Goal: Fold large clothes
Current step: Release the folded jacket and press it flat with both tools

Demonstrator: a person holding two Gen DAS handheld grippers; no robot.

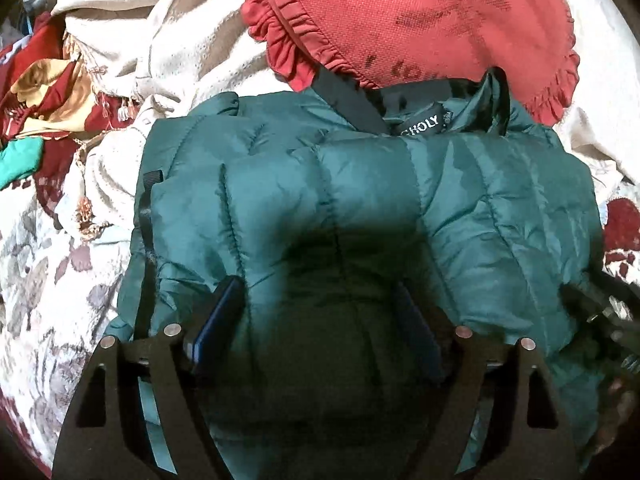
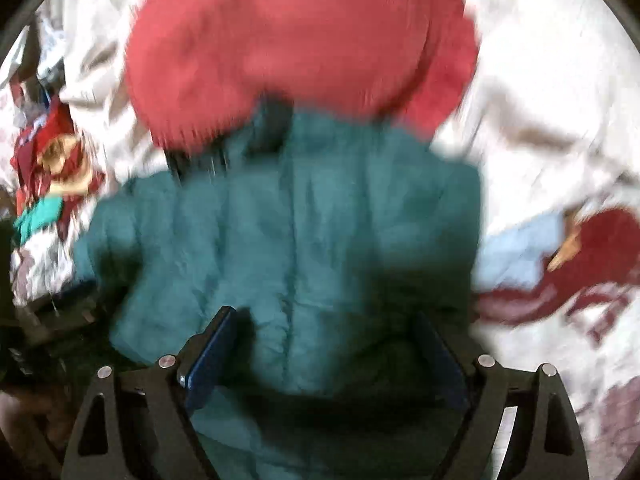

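1 teal puffer jacket (image 1: pixel 340 200) folded on the bed (image 1: pixel 48 280), collar against 1 red frilled cushion (image 1: pixel 420 20); 2 claws, left claw (image 1: pixel 316 316) & right claw (image 2: pixel 324 340), both tilted down over it, jaws wide, gripping nothing.

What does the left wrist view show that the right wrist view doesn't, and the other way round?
Left wrist only: a sharp picture with the jacket's neck label readable, the cushion's frilled edge, and the right gripper at the jacket's side.

Right wrist only: a light blue cloth beside the jacket; this picture is blurred.

Both: the teal puffer jacket folded on the bed, the red cushion behind its collar, and open jaws straddling the jacket, as with the left gripper.
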